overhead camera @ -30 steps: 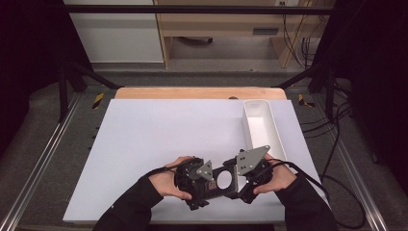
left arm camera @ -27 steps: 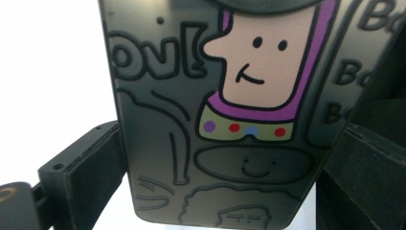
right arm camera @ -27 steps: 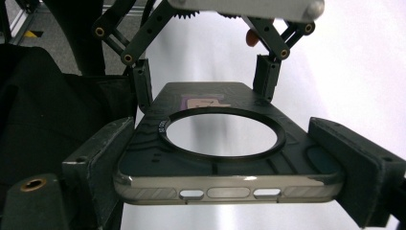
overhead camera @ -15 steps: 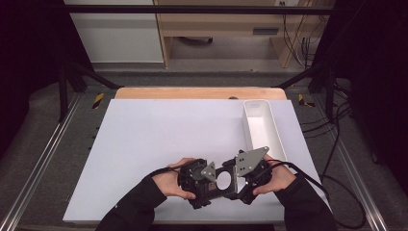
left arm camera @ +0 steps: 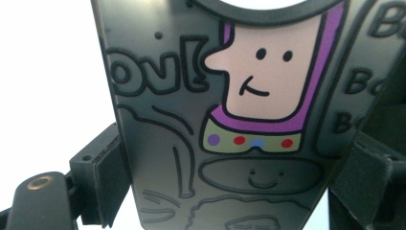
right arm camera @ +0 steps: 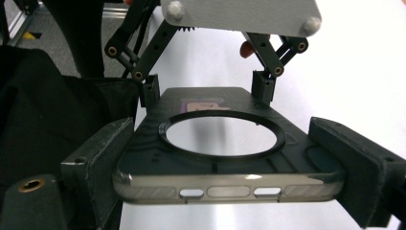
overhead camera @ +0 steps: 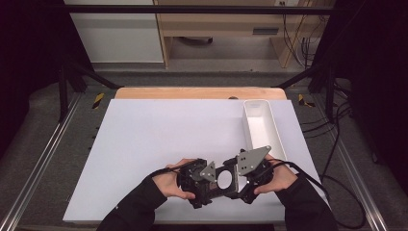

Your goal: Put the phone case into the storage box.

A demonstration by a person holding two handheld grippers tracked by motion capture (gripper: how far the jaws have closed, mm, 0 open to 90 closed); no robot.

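Near the white table's (overhead camera: 144, 144) front edge, well short of the white tray (overhead camera: 260, 126), a dark phone case (overhead camera: 222, 180) hangs clamped between left gripper (overhead camera: 199, 179) and right gripper (overhead camera: 246, 177). Its cartoon print reads "ov!" (left arm camera: 158, 64).

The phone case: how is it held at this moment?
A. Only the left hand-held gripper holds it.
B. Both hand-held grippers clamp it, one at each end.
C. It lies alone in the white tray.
B: in the high view the phone case sits between the left hand-held gripper and the right hand-held gripper, above the table; each gripper view shows jaws against its sides.
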